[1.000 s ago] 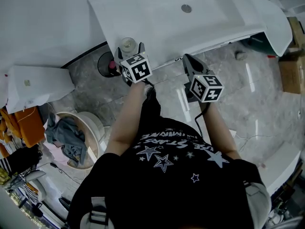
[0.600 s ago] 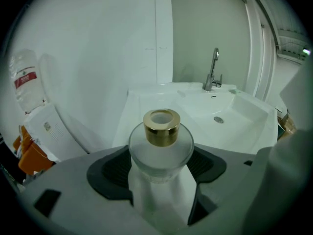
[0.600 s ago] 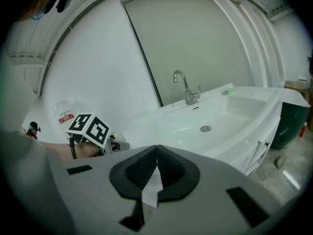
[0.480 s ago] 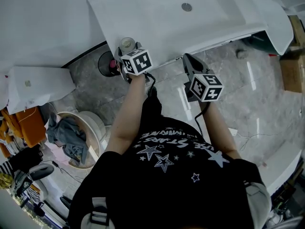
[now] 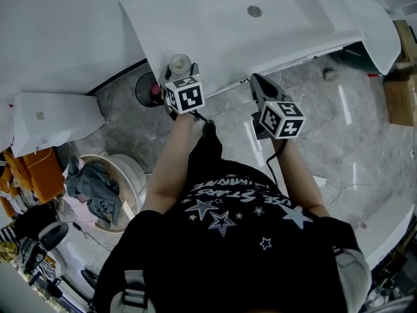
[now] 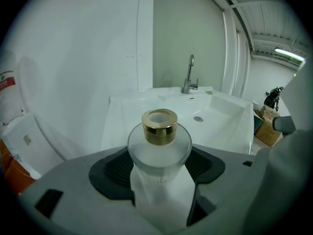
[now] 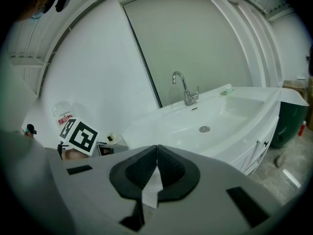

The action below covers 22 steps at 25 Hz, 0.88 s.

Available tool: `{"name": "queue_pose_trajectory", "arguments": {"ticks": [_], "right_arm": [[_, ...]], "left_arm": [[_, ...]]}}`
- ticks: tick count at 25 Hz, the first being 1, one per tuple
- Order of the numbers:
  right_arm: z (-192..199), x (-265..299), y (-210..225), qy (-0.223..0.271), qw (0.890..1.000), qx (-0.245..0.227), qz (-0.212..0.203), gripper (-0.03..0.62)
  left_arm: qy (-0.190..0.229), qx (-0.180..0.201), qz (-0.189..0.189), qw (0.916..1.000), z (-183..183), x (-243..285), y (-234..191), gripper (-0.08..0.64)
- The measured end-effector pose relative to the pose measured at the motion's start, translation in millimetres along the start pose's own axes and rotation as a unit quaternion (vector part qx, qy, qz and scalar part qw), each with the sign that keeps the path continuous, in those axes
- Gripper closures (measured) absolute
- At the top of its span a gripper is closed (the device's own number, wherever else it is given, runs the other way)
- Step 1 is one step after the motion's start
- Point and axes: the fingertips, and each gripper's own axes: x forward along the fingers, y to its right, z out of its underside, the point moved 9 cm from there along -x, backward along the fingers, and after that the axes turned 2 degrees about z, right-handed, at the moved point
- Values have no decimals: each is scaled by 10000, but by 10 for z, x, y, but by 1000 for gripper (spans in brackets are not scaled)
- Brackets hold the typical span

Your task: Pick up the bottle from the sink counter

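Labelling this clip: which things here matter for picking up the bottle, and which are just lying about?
Job: bottle, left gripper holding it, counter.
Lying about: tap, basket, box.

The bottle (image 5: 179,64) stands at the sink counter's (image 5: 195,18) 7 o'clock corner, between the left gripper's (image 5: 177,72) jaws. The drain (image 5: 254,10) lies at its 1 o'clock, the right gripper (image 5: 254,80) at 3 o'clock, and the laundry basket (image 5: 125,168) at 7 o'clock on the floor.
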Motion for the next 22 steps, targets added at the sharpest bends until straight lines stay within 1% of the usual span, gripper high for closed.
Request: {"name": "queue_pose_trajectory", "arguments": {"ticks": [2,4,9,14,18,22], "right_arm": [[0,-22,2,13,10000,2,6,586],[2,-37,5,25,10000,10,9,586],[10,-72,-28,104,9999,33,-24,586],[57,-209,-61,214,9998,45,-32,586],[102,-366,-101,294,9995,45,-92,586],[158,-633,-166,376,9992,3,-164,586]], "left_arm": [[97,-105,196,9997,7,-43,-21,224],[153,-133,314,9993,22,-74,-38,224],[233,-41,434,9988,25,-258,-54,224],[447,43,681,9967,20,-486,11,224],[685,31,895,9936,-32,-737,81,224],[805,99,1053,9911,32,-1052,206,224]]}}
